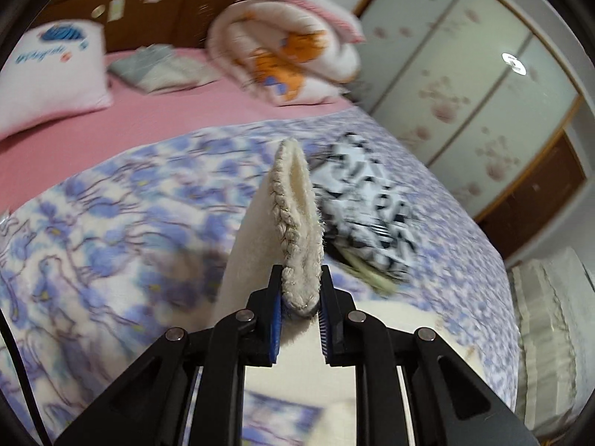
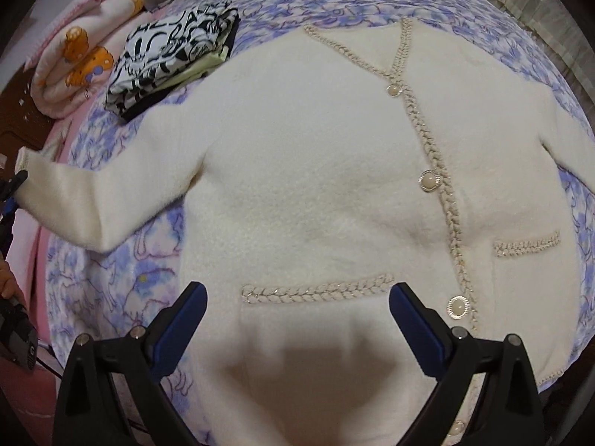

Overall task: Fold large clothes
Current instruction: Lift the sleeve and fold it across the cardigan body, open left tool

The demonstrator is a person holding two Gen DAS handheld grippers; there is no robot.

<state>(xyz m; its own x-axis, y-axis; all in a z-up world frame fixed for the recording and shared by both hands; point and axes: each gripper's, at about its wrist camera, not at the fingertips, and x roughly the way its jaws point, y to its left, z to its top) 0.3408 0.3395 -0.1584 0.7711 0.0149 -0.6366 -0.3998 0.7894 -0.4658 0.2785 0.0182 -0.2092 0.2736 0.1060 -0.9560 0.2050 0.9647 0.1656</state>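
A cream fuzzy cardigan (image 2: 316,171) with braided trim and pearl buttons lies front-up on the blue floral bedspread (image 2: 111,278). Its one sleeve (image 2: 93,204) stretches out to the left in the right wrist view. My left gripper (image 1: 300,278) is shut on that sleeve's braided cuff (image 1: 293,200) and holds it lifted above the bed; the same gripper (image 2: 15,182) shows at the left edge of the right wrist view. My right gripper (image 2: 297,297) hovers open over the cardigan's lower front near the pocket trim, with nothing pinched between its fingers.
A folded black-and-white patterned garment (image 2: 167,55) sits on the bedspread beside the cardigan's shoulder. A rolled cartoon-print quilt (image 1: 286,52), a white pillow (image 1: 52,74) and folded cloth lie on the pink sheet (image 1: 148,111) by the wooden headboard. Wardrobe doors (image 1: 465,93) stand to the right.
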